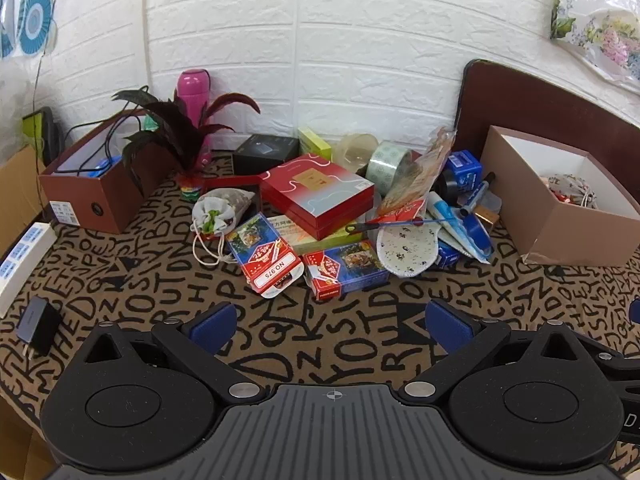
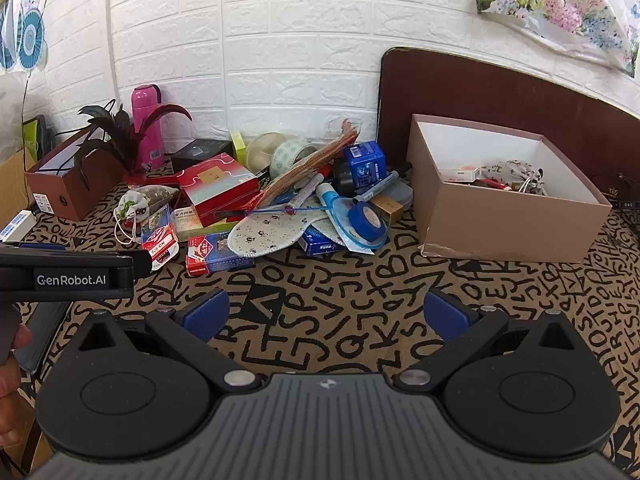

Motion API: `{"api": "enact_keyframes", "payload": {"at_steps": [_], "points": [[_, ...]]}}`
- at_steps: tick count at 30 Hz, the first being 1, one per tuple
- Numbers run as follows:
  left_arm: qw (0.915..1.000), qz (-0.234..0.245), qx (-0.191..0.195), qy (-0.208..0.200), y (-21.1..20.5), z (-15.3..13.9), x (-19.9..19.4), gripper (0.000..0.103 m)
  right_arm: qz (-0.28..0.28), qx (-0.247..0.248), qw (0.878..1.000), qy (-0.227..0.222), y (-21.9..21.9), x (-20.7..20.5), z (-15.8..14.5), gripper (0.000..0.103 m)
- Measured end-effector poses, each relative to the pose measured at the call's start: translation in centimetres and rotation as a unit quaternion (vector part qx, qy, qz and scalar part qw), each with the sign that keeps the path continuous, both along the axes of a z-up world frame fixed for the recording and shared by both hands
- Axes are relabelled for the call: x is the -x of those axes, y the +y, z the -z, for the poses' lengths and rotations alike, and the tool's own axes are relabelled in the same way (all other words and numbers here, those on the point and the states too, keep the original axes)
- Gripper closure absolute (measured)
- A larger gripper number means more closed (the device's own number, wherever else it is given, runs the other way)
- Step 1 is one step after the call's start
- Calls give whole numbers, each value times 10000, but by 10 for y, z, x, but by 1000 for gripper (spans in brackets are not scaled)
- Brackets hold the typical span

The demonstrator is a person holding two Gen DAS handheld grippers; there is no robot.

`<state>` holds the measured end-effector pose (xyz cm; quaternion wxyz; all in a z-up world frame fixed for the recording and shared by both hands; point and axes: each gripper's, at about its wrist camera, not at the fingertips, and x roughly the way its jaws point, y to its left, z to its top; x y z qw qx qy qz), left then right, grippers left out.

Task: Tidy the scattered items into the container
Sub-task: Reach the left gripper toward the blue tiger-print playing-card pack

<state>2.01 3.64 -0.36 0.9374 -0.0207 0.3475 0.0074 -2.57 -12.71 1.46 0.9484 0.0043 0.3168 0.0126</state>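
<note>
Lying mid-table, the pile of scattered items (image 2: 280,204) sits ahead & slightly left of the right gripper (image 2: 326,316), w/ the container (image 2: 504,232) just right of the pile. Right gripper is nearer the box; left gripper (image 1: 334,326) faces the pile head-on. Both tilt downward, jaws wide apart, empty.

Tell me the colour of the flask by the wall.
Pink flask, clearest in the right wrist view.

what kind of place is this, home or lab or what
Probably a room at home set up for recording: a white brick-pattern wall, a dark wooden headboard-like panel, and a table under a letter-print cloth heaped with household clutter beside a pink box.
</note>
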Motion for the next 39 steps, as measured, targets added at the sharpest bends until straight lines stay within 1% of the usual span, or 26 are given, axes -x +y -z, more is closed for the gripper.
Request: {"api": "enact_keyframes", "payload": {"at_steps": [13,19,26,31,35,39], "points": [[9999,19,36,133,5,9,-13,0,-73,25,9998,157,8,-12,7,0],[9996,23,95,274,12,24,-24,0,-122,0,9994,317,10,-24,16,0],[9987,-48,325,380,42,49,-40,0,-474,-312,9965,609,18,-48,39,0],[9977,-294,343,501,65,67,-56,0,-784,-245,9933,810,35,-69,60,0],[9961,-359,534,612,80,83,-69,0,-1053,-253,9890,1009,47,-89,80,0],[9939,-443,740,688,91,90,-90,0,-1270,-271,9853,1113,58,-109,95,0]]}}
